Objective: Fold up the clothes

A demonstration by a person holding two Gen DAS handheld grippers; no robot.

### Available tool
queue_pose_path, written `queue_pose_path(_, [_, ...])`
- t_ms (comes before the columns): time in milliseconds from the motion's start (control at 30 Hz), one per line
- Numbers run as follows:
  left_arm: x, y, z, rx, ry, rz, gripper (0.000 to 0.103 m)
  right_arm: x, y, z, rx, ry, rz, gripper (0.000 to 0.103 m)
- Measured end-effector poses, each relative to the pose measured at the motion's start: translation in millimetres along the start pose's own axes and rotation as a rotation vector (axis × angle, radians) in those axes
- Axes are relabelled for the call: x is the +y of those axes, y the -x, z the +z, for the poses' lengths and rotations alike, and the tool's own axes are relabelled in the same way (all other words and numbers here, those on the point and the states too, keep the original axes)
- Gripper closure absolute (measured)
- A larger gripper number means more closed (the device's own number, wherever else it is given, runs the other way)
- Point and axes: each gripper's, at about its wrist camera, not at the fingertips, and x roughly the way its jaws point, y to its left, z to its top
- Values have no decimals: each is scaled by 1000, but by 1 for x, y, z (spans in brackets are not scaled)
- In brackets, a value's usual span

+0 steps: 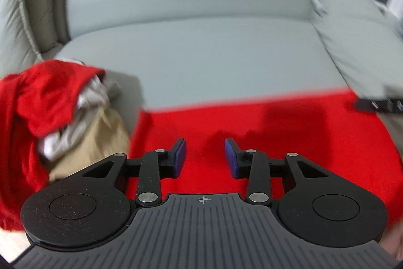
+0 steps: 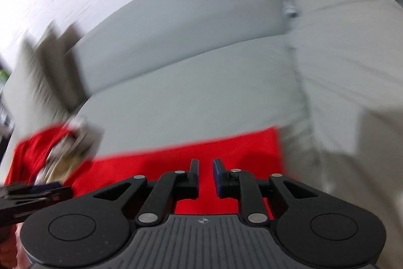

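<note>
Red garment [image 1: 264, 143]: spread flat across the lower middle of the left wrist view, on the grey sofa seat [image 1: 214, 62], far edge running straight.
Left hand-held gripper [image 1: 205, 158]: jaws apart over the red cloth, nothing between the blue pads [image 1: 180, 153].
Right hand-held gripper [image 2: 205, 177]: narrow gap, no cloth pinched; it hovers near the garment's right edge in its own view.
Step in hand: looks like picking grip points for the next fold.
Doing it well: take both grips on the same edge, level with each other, so the fold lands square; pinch one layer cleanly.
Watch out: the unfolded pile [image 1: 63, 117] at left sits just beside the garment, so keep the left gripper off it.
Blur: both views smear, so fine creases can't be judged.
</note>
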Motion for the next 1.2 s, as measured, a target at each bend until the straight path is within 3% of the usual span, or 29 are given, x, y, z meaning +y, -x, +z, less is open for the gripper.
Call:
queue_pose_path(100, [-8,-13,-20,68,-8,13,63,25,-12,-26,106,131,-65,85])
queue_pose_path(167, [-6,-17,-29,74,16,13,61,33,-15,-35,127,201,-111,92])
queue_pose_path(267, [-1,-10,-27,100,13,30,61,23,1,-33,150,166,-212,96])
queue_pose_path(333, [3,-6,-29,132,-21,50,61,5,13,-36,171,101,-235,103])
queue_pose_path(400, [7,2,-34,149,-28,53,61,-8,26,-38,184,39,-270,103])
queue_pose_path(433, [11,11,-39,156,-20,51,62,-11,36,-39,183,28,-333,103])
queue_pose_path(500, [14,20,-46,154,-8,42,62,-12,50,-42,174,36,-423,83])
queue_pose_path(533, [15,28,-51,140,6,29,61,-12,58,-44,165,31,-440,83])
queue_pose_path(733, [7,49,-73,-8,104,-34,57,4,76,-63,137,-98,-289,82])
queue_pose_path(867, [6,50,-71,-55,134,-33,56,36,60,-70,165,-46,-234,82])
queue_pose_path(967, [7,52,-67,-74,142,-21,55,55,47,-68,161,24,-227,83])
queue_pose_path(1200, [-4,40,-59,-93,103,10,55,78,24,-51,63,50,-272,79])
